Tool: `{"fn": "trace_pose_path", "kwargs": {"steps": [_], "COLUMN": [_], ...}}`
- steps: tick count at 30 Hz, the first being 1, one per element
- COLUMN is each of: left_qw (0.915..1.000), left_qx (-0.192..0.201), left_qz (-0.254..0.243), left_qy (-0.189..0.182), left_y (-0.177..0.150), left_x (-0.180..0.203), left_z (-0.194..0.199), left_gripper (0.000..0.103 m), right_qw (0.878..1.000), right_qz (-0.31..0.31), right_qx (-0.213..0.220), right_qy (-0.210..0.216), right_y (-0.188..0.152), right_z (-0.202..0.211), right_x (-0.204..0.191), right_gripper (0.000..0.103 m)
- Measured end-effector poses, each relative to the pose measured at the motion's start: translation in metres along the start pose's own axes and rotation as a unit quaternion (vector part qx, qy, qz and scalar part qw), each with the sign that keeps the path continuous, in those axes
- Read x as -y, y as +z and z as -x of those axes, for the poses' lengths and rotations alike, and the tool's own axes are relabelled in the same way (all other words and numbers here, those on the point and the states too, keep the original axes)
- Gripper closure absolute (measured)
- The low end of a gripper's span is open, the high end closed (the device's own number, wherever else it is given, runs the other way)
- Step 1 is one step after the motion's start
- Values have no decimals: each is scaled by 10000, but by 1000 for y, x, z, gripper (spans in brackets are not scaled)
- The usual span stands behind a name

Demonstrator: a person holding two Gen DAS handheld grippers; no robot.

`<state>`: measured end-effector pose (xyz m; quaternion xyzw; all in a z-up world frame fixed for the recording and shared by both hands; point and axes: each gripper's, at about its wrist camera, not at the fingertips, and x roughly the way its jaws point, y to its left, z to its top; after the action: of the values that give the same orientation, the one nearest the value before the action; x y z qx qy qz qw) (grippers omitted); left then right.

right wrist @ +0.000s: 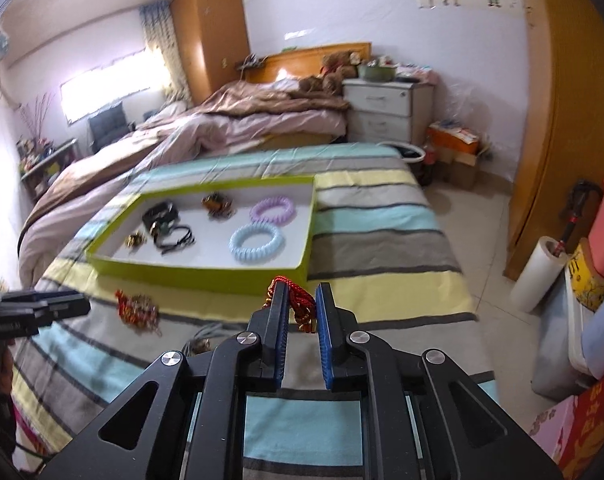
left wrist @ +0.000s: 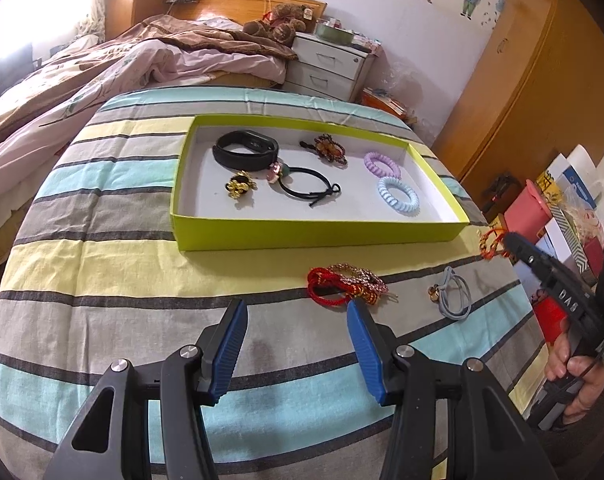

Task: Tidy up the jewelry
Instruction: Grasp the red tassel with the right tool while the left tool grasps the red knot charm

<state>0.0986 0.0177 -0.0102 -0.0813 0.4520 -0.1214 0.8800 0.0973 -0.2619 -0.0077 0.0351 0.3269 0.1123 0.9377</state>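
Pinching a red cord bracelet (right wrist: 297, 300), the right claw (right wrist: 300, 294) hovers before the green tray (right wrist: 205, 274); left claw (left wrist: 297, 312) gapes wide.

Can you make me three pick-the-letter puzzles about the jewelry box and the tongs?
1. Where is the grey hair tie? A in the box; B on the striped cloth; C on the floor.
2. How many spiral rings lie in the green box? A one; B two; C four.
3. What are the right tongs doing? A pinching a red cord bracelet; B wide open; C holding a watch.

B: it lies outside the box. B: one purple spiral ring, one blue spiral ring. A: red cord sits between them.
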Motion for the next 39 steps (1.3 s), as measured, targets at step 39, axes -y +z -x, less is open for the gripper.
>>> {"fn": "trace_pose_path", "kwargs": {"steps": [39], "left_qw": [9967], "left_qx": [-244], "left_qz": [-741], "left_qy": [211], "left_y": [5], "left_x": [39], "left_z": [-39], "left_gripper": [72], "right_qw": [9990], "right_qz": [-262], "right_qx": [-52], "right_qy": [355], "right_y": [-6], "right_z": [1], "right_x": [5], "right_gripper": [89]}}
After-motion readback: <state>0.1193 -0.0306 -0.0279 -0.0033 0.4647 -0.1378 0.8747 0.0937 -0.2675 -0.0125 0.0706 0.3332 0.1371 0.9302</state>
